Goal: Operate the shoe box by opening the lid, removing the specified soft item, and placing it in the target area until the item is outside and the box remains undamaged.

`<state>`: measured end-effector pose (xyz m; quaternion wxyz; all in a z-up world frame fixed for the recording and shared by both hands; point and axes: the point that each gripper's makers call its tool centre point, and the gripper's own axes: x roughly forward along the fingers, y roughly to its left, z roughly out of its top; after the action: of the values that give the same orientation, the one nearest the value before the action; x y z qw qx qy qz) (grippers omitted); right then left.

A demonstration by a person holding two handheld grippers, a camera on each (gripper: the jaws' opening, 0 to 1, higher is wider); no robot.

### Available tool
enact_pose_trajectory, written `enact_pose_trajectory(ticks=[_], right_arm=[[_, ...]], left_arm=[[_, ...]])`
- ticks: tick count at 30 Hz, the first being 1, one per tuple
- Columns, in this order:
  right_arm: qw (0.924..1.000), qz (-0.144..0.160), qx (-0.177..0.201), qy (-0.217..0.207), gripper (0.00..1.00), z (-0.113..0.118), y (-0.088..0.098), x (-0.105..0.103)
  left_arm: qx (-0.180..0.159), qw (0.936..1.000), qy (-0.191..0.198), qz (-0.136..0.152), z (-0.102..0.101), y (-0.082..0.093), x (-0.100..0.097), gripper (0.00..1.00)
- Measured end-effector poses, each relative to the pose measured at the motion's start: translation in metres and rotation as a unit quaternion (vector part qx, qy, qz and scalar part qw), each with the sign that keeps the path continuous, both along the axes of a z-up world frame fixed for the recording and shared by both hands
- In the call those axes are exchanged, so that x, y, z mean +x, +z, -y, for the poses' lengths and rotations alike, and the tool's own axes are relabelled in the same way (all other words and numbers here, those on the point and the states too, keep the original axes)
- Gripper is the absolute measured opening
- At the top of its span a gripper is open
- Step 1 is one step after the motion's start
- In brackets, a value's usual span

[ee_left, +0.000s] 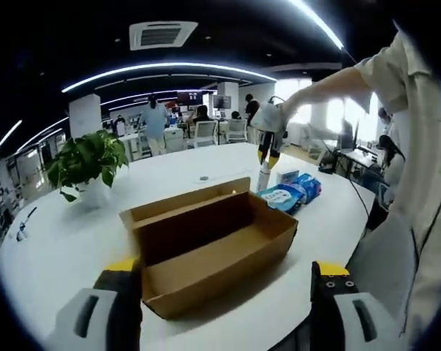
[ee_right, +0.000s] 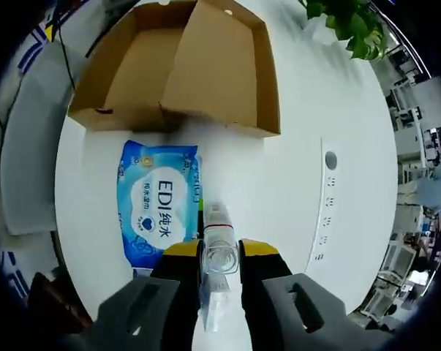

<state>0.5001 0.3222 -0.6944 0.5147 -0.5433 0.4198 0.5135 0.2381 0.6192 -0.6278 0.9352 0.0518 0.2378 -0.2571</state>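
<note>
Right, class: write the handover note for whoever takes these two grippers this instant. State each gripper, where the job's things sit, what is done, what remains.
Left gripper: open, holding nothing, hovering in front of the shoe box.
Right gripper: shut on a clear bottle, above the table beside the wipes pack.
Shoe box: lid open, looks empty and undamaged.
Wipes pack: lying on the table outside the box, close to it.
Done: lid opened, soft pack out.
Left: the bottle is still gripped; probably set it down, then confirm the pack sits in the target area.

One shoe box [ee_left: 213, 245], one wipes pack [ee_right: 159, 201], one bottle [ee_right: 219, 256], one potted plant [ee_left: 87, 164].
</note>
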Motion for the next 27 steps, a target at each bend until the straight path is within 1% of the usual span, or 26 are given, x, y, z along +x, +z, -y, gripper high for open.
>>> enact_pose_trajectory(ticks=[4, 7, 11, 16, 20, 23, 27], right_arm=[[1.0000, -0.007, -0.004, 0.004, 0.17, -0.001, -0.004, 0.001], [1.0000, -0.006, -0.004, 0.006, 0.17, -0.004, -0.004, 0.005], [0.9999, -0.008, -0.006, 0.005, 0.18, -0.004, -0.007, 0.006], [0.9999, -0.004, -0.001, 0.011, 0.19, -0.007, -0.008, 0.009], [1.0000, -0.003, 0.004, 0.006, 0.23, -0.008, -0.008, 0.012], [0.9999, 0.004, 0.005, 0.013, 0.28, -0.008, -0.007, 0.014], [0.9996, 0.016, 0.016, 0.015, 0.35, -0.010, -0.001, 0.017]], left_arm=[[0.000, 1.0000, 0.001, -0.008, 0.001, -0.006, -0.002, 0.97], [-0.002, 0.9999, 0.001, -0.011, 0.003, -0.007, -0.002, 0.97], [0.000, 0.9999, 0.002, -0.014, 0.004, -0.009, -0.001, 0.97], [0.002, 0.9998, 0.007, -0.017, 0.002, -0.009, 0.001, 0.96], [0.004, 0.9997, 0.013, -0.020, -0.001, -0.010, 0.003, 0.95], [0.005, 0.9994, 0.022, -0.026, -0.004, -0.012, 0.005, 0.94], [0.012, 0.9985, 0.045, -0.030, -0.015, -0.015, 0.009, 0.85]])
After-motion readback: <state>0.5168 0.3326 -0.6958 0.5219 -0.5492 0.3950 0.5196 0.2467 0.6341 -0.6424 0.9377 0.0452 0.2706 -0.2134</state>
